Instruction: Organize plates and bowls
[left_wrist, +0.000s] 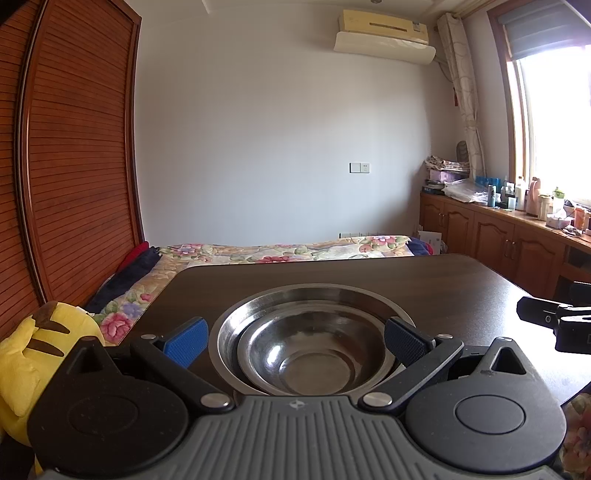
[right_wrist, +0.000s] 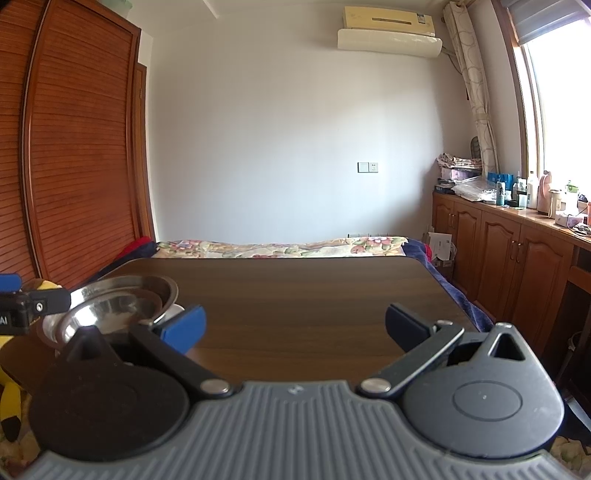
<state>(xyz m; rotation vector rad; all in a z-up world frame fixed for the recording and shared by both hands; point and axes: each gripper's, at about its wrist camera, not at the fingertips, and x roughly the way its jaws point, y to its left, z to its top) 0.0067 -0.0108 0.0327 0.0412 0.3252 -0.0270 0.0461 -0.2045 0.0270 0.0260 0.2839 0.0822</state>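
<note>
Steel bowls (left_wrist: 310, 347) nested, small inside large, near left on dark wood table (left_wrist: 461, 288) — left gripper (left_wrist: 295, 341) released, straddling them; right gripper (right_wrist: 295, 328) released, empty.

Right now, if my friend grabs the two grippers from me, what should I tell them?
Left gripper: jaws open, one on each side of the stacked steel bowls, not clamped on them.
Right gripper: jaws open, holding nothing, over a bare part of the wooden table.
Things: a small steel bowl sits nested inside a bigger one. Something white peeks from under the stack; I cannot tell what.
Done: bowls stacked.
Left: no other dishes are in view, so look around before stopping.
</note>
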